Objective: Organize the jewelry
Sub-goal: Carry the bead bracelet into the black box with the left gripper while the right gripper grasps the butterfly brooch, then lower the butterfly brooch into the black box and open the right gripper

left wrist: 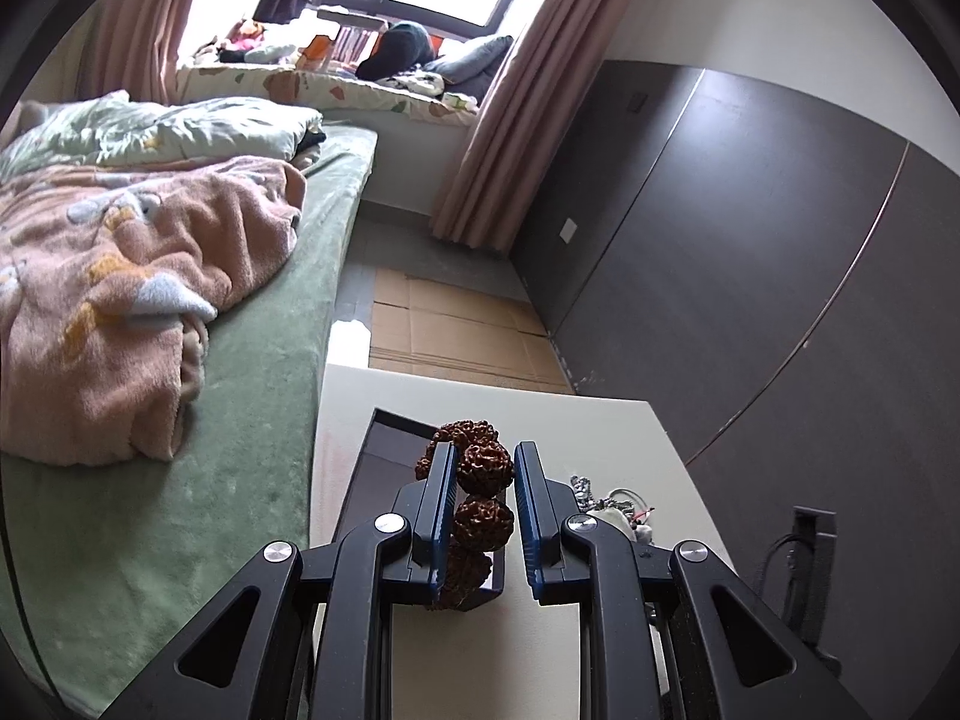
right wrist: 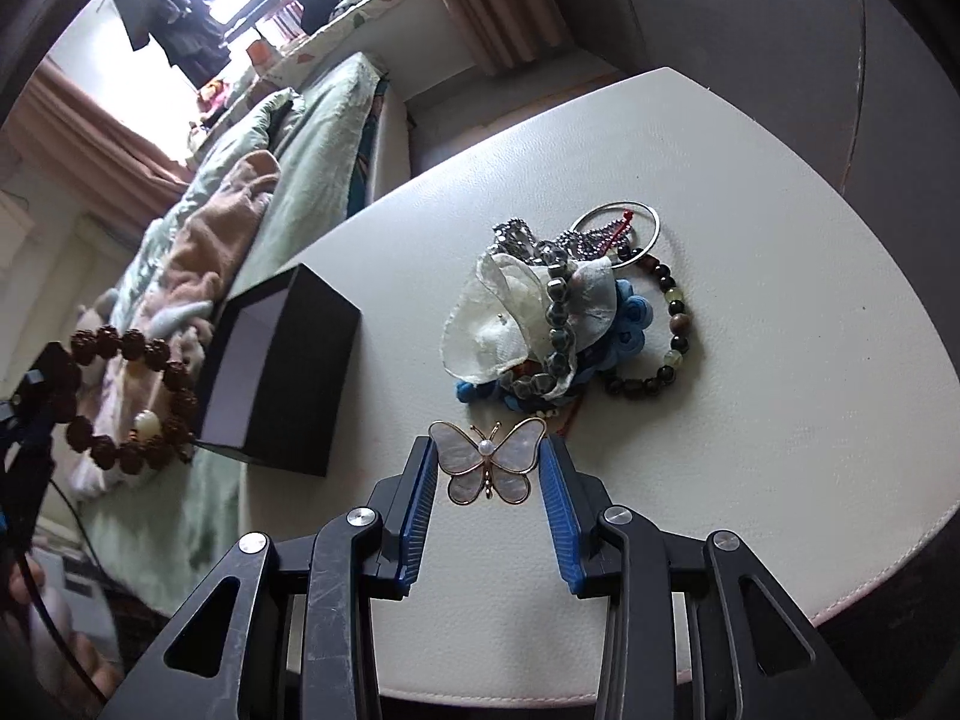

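- Brown, knobbly seed beads make up the bracelet (left wrist: 480, 498) that our left gripper (left wrist: 478, 516) carries; the blue pads sit either side of the strand, and from the right wrist view the loop (right wrist: 129, 396) hangs in the air off the left edge of the surface, so we judge it clamped.
- Our right gripper (right wrist: 489, 468) hovers low over the white surface (right wrist: 780, 360) with a pearl-bodied butterfly brooch (right wrist: 487, 459) between its pads. The wingtips reach both pads, but we cannot tell whether the brooch is pinched or only bracketed.
- Beyond the brooch, well within the right gripper's reach, lies the pile: a pale fabric flower (right wrist: 510, 318), a grey bead bracelet (right wrist: 555, 324), a blue knotted piece (right wrist: 630, 324), a dark mixed-bead bracelet (right wrist: 675, 324) and a thin metal bangle (right wrist: 618, 228), all overlapping.
- The open black box (right wrist: 282, 384) stands on the left part of the surface, its opening facing left toward the held bracelet.
- The relation that matters: in the left wrist view the box (left wrist: 384, 450) lies directly ahead of and under the left gripper, with the bracelet's loop hanging vertically along the gripper's axis. We judge the left gripper much the nearer, needing only a short forward and downward move.
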Demonstrator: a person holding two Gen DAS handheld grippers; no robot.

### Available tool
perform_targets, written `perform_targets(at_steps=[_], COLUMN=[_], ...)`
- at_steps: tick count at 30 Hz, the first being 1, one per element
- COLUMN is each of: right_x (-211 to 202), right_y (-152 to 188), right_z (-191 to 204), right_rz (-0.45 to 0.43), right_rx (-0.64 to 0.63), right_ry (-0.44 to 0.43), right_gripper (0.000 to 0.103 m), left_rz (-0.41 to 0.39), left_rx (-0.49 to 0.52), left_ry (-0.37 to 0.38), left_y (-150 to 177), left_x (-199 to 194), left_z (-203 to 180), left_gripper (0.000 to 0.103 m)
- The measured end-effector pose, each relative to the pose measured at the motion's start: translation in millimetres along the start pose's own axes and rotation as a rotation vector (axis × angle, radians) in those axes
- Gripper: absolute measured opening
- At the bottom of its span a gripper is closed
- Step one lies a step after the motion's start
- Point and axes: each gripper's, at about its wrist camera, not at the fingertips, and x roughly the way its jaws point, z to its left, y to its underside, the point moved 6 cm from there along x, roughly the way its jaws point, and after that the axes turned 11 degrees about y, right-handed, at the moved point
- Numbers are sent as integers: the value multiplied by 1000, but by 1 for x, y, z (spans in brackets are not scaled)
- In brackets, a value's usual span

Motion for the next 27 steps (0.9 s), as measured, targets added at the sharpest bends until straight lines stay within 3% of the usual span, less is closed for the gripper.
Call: perform_targets(at_steps=[3, 8, 14, 16, 18, 19, 27], right_x=[-5, -15, -22, -23, -24, -24, -8], right_y=[-5, -9, -20, -30, -41, -46, -71], right_z=[1, 5, 21, 30, 42, 48, 106], right_rz=[-11, -35, -57, -72, -82, -83, -55], right_rx=[20, 16, -11, -36, -59, -70, -178], right_ry=[-38, -84, -130, -130, -146, -152, -225], right_gripper=[36, 36, 36, 36, 36, 36, 36], left_rz=[6, -2, 64, 75, 64, 46, -49], left_rx=[23, 18, -80, -115, -136, -143, -224], left_ry=[-18, 19, 30, 47, 36, 24, -42], left_y=[-10, -14, -7, -6, -5, -6, -20], left_x=[4, 16, 40, 40, 35, 32, 1], left_z=[-2, 0, 20, 24, 29, 31, 68], left_gripper=[20, 20, 23, 38, 86, 92, 93])
